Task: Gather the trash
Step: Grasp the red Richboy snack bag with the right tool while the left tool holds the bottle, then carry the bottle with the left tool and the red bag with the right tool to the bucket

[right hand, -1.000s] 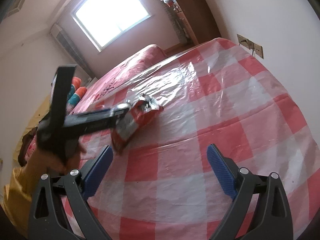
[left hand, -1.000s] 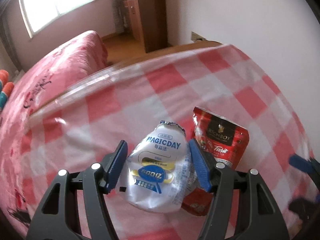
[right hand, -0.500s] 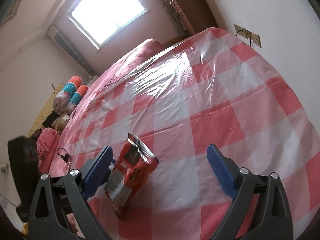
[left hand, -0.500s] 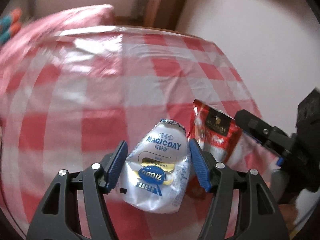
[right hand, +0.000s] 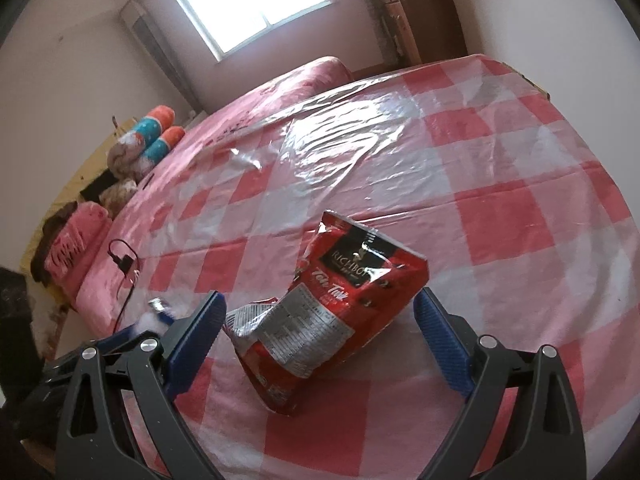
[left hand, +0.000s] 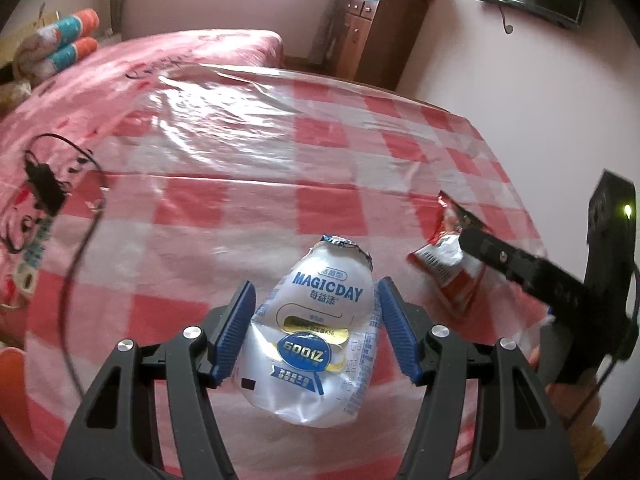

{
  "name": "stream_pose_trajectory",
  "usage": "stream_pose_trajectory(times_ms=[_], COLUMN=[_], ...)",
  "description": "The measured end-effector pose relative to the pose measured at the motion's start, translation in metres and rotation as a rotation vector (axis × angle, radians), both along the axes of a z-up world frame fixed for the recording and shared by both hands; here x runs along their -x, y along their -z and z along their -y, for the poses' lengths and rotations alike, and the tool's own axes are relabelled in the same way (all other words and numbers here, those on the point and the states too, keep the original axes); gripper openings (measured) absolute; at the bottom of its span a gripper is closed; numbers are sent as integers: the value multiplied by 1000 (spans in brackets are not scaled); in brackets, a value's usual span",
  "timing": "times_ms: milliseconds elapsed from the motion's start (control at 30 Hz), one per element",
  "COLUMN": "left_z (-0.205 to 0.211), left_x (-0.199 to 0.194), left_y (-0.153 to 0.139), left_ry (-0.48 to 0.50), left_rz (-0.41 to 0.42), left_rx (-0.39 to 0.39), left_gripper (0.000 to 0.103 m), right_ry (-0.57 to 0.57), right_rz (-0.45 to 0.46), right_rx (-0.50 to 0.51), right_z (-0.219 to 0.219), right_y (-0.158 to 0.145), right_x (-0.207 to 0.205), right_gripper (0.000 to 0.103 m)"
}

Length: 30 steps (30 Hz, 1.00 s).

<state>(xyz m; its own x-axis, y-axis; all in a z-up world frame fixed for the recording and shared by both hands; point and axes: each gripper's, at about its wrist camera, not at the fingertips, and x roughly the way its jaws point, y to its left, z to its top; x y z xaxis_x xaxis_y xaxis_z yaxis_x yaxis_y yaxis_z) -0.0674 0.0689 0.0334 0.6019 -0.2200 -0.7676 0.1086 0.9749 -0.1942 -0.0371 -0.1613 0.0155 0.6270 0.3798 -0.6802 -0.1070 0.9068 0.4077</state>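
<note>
My left gripper (left hand: 316,324) is shut on a crumpled white MAGICDAY bottle (left hand: 320,332), its blue pads pressed against both sides. A red RICHBOY snack bag (right hand: 332,304) lies on the red-and-white checked tablecloth (right hand: 520,216). My right gripper (right hand: 320,332) is open, and the bag lies between its spread blue fingers without touching them. In the left wrist view the bag (left hand: 448,260) lies to the right, partly hidden behind the right gripper's black body (left hand: 560,280). The left gripper also shows at the lower left of the right wrist view (right hand: 132,336).
The table is covered with shiny clear plastic over the cloth. A pink bed (right hand: 280,92) lies behind it, with pillows (right hand: 148,144) and a black charger cable (left hand: 48,184). A brown cabinet (left hand: 380,36) stands by the far wall.
The left gripper has swung left with the bottle, leaving the red bag behind on the table. The right gripper has closed in until the bag lies between its open fingers.
</note>
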Motion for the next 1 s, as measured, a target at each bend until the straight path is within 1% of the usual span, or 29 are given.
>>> stream_pose_trajectory(times_ms=[233,267,333,400,467,500,567,633,700,800,1000], left_z=[-26,-28,-34,-38,-41,-41,-44,-46,-47,-51,-57], left_x=[11,12,15,16,17,17,19,21,23,27,33], left_y=[-1,0,0,1,1,1,0,0,-1,-3,-5], left_ry=[-15,-14,-13,-13,-12,-12,-12,-9,-7,-8,-16], left_rz=[13,14,14,17,24,28,35,42,50,60,70], left_rx=[-10,-11,-11,-15,-27,-31,-33,-39,-44,-46,-36], left_gripper=[64,64,64,64,64,64,64,64,64,64,64], right_ry=[-25,-25,-21,-23,-28,-32,-32,-39,-47,-63,-73], right_rz=[4,5,9,12,15,16,17,19,21,26,50], right_rx=[83,95,133,165,205,220,246,256,258,259,281], right_z=[-24,-25,-33,-37,-44,-46,-50,-52,-51,-53,-59], right_y=[0,1,1,1,1,1,2,2,2,2,-1], right_x=[-8,-9,-11,-13,-13,-13,-13,-12,-11,-9,-2], right_gripper=[93,89,83,80,72,71,65,61,59,50,48])
